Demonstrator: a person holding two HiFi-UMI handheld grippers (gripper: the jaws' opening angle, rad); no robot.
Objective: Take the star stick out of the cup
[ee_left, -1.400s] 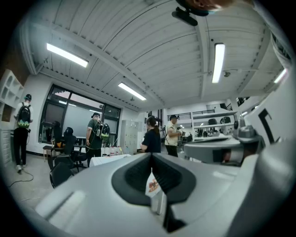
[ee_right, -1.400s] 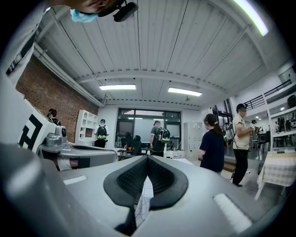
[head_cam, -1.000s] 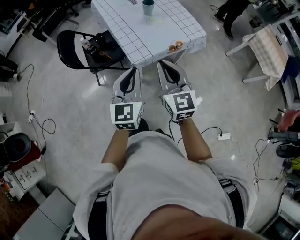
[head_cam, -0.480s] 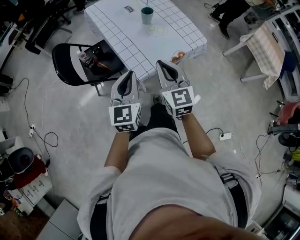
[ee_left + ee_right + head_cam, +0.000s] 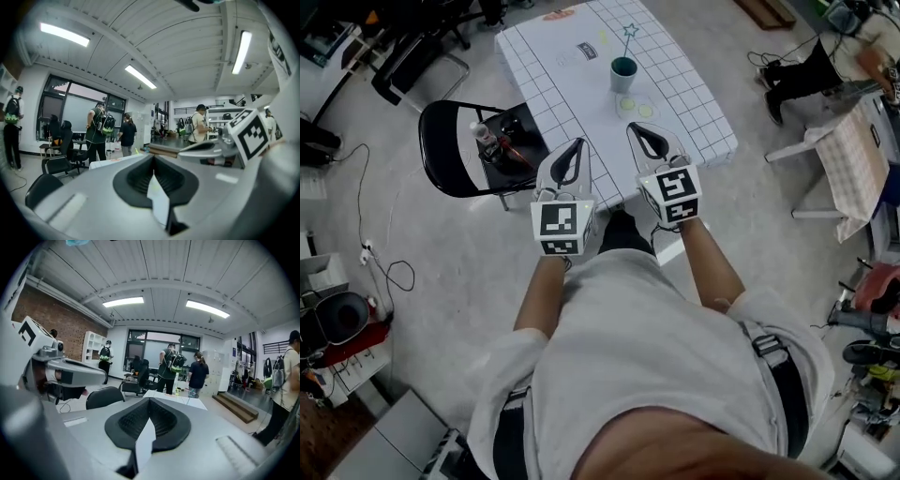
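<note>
A teal cup stands on the white grid-cloth table at the top of the head view. The star stick rises out of the cup, its star above the rim. My left gripper and right gripper are held side by side in front of my chest, short of the table's near edge and well away from the cup. Both are shut, with nothing between the jaws. In the left gripper view the tips meet, and in the right gripper view the tips meet too.
A black folding chair with a bottle and small items on its seat stands left of the table. Two pale discs and papers lie on the table. Cables run over the floor. Several people stand further off.
The head view has swung, so the table and cup sit lower in the picture and the star stick has come into sight. Both grippers stay shut and side by side.
</note>
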